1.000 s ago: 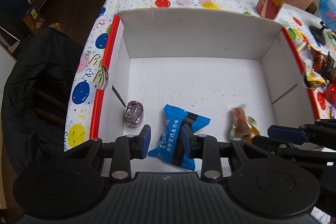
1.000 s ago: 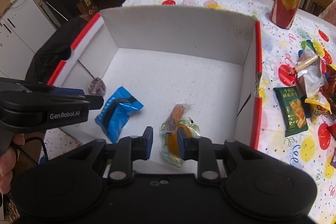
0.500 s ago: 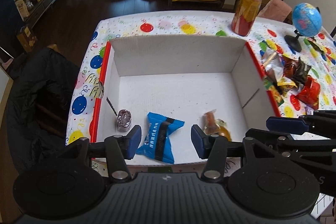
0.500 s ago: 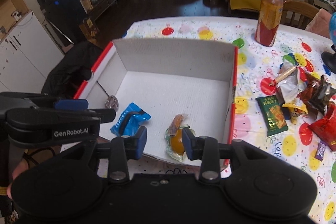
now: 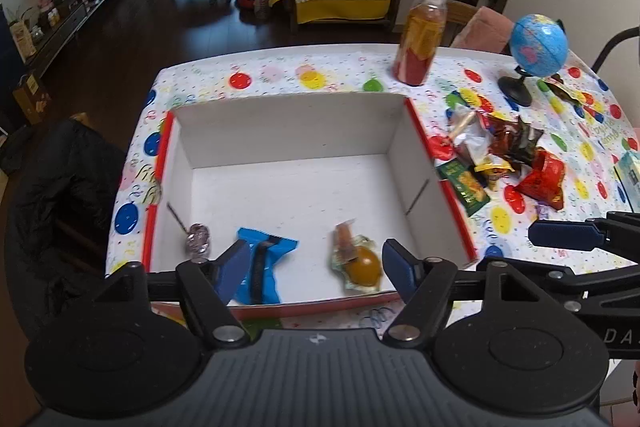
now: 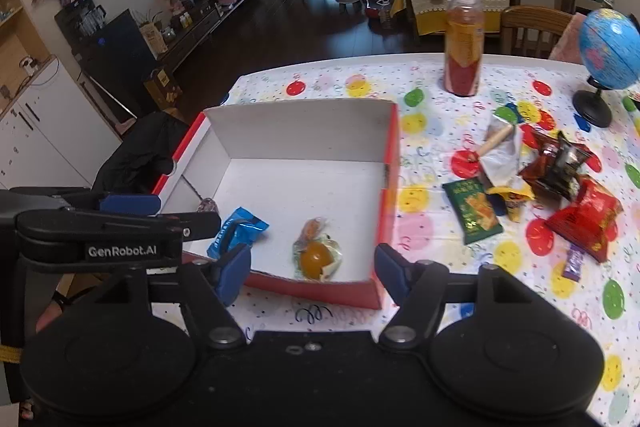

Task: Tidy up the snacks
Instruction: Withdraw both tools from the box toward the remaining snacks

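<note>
Both grippers hang above the near edge of the white box (image 5: 288,131), and their jaws are spreading apart with nothing caught between them. The left gripper (image 5: 314,269) is released over the blue wrapped snack (image 5: 262,263), which lies flat on the box floor beside a small foil-wrapped candy (image 5: 198,239) in the near left corner. The right gripper (image 6: 312,273) is let go too, above the clear packet with the orange sweet (image 6: 316,253), which rests inside the box near its front wall. To the right, on the balloon-print tabletop (image 6: 432,131), a loose heap of snacks (image 6: 552,179) waits outside the box, with a green packet (image 6: 474,211) nearest it. A juice bottle (image 6: 463,47) and a small globe (image 6: 610,47) stand further back.
</note>
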Action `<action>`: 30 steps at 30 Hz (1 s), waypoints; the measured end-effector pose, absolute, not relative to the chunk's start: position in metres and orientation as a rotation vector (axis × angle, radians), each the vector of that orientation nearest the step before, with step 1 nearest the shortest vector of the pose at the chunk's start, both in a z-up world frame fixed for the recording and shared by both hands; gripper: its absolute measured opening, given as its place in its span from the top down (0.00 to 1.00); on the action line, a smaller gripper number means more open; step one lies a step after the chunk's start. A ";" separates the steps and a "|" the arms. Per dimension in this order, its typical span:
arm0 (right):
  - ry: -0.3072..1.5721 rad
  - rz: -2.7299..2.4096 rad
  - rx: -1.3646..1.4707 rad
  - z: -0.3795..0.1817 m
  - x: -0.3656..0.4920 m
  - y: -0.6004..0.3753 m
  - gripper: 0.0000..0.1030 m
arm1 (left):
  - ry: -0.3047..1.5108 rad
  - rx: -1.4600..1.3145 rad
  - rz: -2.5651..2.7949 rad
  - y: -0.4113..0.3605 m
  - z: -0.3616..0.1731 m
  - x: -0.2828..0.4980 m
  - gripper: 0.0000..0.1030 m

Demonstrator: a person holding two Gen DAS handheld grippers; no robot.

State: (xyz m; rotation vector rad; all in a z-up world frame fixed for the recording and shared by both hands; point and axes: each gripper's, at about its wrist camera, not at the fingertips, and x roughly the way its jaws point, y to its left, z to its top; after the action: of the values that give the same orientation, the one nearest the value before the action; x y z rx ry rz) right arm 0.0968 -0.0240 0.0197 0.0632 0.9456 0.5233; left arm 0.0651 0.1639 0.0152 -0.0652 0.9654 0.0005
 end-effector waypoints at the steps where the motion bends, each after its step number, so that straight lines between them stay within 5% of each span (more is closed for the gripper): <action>1: 0.945 0.515 0.066 0.020 0.096 -0.029 0.29 | 0.962 -0.063 -0.004 0.160 0.016 0.065 0.27; 15: 0.939 0.397 0.069 0.014 0.094 -0.115 0.01 | 0.948 -0.046 -0.130 0.083 0.019 0.081 0.04; 30: 0.932 0.277 0.109 -0.010 0.127 -0.235 0.00 | 1.001 -0.049 -0.136 -0.010 -0.015 0.129 0.02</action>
State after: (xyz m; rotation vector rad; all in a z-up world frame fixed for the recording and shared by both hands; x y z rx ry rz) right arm 0.1274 -0.2353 -0.0097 0.1092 0.9323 0.2772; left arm 0.1294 -0.0098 -0.0155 -0.0490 1.0008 -0.1359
